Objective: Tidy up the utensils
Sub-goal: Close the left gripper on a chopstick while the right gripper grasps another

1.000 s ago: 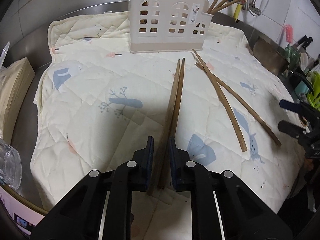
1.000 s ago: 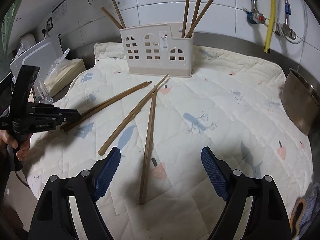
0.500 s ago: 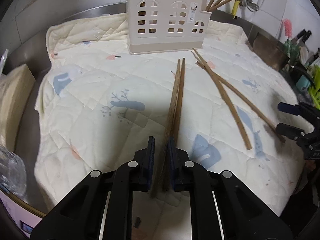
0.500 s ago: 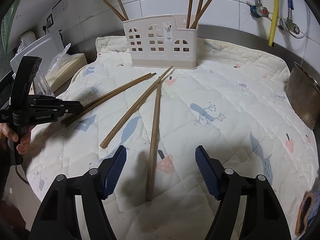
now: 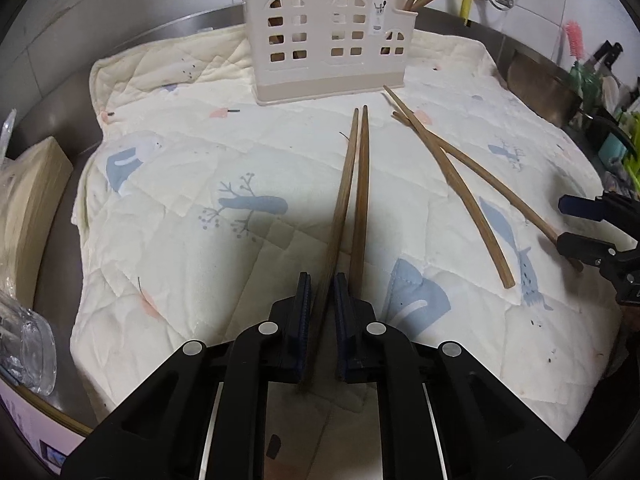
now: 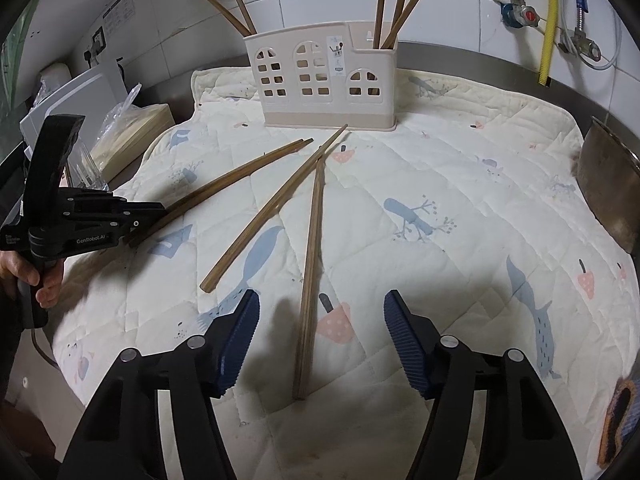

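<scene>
My left tool was clamped on one brown wooden chopstick, its twin alongside; my right tool gaped wide over another chopstick on the quilted cream cloth. Beyond stood the beige plastic utensil holder.

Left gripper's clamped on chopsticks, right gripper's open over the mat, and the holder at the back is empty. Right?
Not quite: the holder is not empty. The right wrist view shows chopsticks standing in it at both ends. The rest holds: the left gripper is clamped on chopsticks, and the right gripper is open over the mat.
</scene>
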A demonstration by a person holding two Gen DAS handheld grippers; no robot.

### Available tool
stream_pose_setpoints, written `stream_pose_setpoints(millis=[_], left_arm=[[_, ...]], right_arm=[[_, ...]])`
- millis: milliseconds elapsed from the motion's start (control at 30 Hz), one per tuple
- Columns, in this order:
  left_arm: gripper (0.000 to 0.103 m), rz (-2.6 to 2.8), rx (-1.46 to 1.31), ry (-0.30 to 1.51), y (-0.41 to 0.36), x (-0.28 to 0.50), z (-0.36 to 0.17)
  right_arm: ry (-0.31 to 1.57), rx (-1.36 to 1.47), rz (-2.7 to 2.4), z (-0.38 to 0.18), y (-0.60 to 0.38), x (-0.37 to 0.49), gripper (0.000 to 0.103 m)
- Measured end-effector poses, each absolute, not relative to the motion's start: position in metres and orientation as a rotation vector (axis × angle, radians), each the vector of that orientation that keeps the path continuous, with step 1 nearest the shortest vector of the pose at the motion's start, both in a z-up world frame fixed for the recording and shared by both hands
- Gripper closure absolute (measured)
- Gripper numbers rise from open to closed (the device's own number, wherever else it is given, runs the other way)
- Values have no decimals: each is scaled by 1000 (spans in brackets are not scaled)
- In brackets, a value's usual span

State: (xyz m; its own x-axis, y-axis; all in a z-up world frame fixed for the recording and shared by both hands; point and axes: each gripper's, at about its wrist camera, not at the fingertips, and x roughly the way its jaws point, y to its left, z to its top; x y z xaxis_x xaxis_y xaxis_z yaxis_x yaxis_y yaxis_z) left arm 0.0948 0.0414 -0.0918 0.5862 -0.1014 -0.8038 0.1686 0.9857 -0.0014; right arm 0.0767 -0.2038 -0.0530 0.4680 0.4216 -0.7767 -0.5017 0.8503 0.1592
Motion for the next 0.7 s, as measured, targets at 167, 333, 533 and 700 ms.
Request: stream_pose_setpoints(millis=[167, 333, 533, 700], left_arm=[[97, -155, 11, 903, 40, 91, -84], [98, -175, 6, 890, 35, 84, -80], [98, -181, -14, 861, 35, 73, -70], [98, -185, -12, 827, 36, 68, -55]], right_arm=[[936, -71, 565, -57, -203, 76, 56], [938, -64, 573, -57, -201, 74, 67], [939, -77, 567, -61, -196, 73, 78], [924, -119, 544, -62, -190, 72, 89]])
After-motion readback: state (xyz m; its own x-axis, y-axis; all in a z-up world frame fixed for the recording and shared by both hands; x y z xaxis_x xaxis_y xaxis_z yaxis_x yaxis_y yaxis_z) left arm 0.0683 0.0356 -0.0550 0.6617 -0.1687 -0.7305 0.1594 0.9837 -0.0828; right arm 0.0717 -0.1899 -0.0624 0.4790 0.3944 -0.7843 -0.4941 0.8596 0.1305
